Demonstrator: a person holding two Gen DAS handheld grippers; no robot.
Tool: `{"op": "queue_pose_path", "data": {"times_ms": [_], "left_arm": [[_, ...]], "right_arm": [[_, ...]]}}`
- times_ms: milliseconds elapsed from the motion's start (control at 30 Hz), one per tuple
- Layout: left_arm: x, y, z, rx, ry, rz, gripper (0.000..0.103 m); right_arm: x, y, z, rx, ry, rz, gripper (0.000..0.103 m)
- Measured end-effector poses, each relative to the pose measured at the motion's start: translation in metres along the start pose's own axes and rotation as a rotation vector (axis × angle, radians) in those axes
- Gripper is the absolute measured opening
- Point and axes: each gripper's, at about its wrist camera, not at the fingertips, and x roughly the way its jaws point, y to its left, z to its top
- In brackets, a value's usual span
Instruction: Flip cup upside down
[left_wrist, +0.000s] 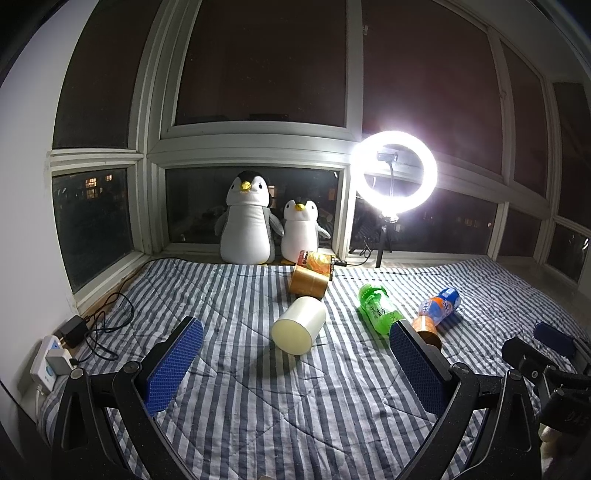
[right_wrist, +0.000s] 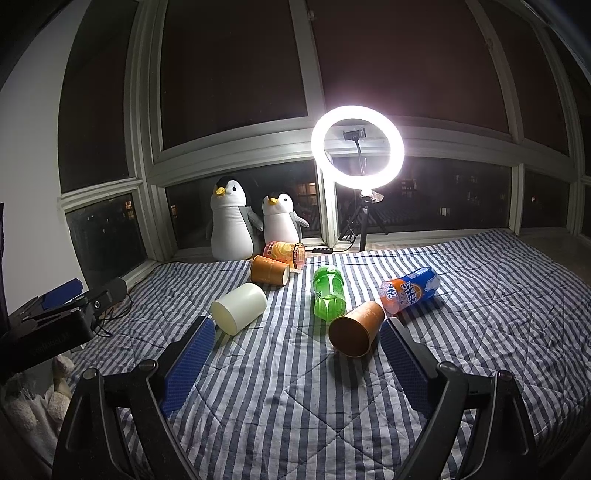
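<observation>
A white cup (left_wrist: 298, 325) lies on its side on the striped blanket, its flat end toward me; it also shows in the right wrist view (right_wrist: 239, 308). Two copper cups lie on their sides: one further back (left_wrist: 308, 282) (right_wrist: 269, 270), one nearer the right (right_wrist: 355, 328), partly hidden behind a finger in the left wrist view (left_wrist: 428, 328). My left gripper (left_wrist: 295, 369) is open and empty, short of the white cup. My right gripper (right_wrist: 297, 363) is open and empty, short of the near copper cup. Each gripper shows at the edge of the other's view.
A green bottle (left_wrist: 380, 308) (right_wrist: 328, 293) and an orange-blue soda bottle (left_wrist: 441, 301) (right_wrist: 408, 290) lie on the blanket (left_wrist: 258, 398). A snack can (left_wrist: 316, 262), two plush penguins (left_wrist: 247, 221) and a lit ring light (left_wrist: 394, 171) stand at the window. A power strip (left_wrist: 50, 360) and cables lie left.
</observation>
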Motion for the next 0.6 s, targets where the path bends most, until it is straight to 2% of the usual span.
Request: {"op": "queue_pose_path", "data": {"times_ms": [600], "left_arm": [[0.003, -0.0036, 0.0014, 0.005, 0.013, -0.006, 0.102]], "right_arm": [[0.0017, -0.0022, -0.0015, 0.006, 0.006, 0.001, 0.089]]}}
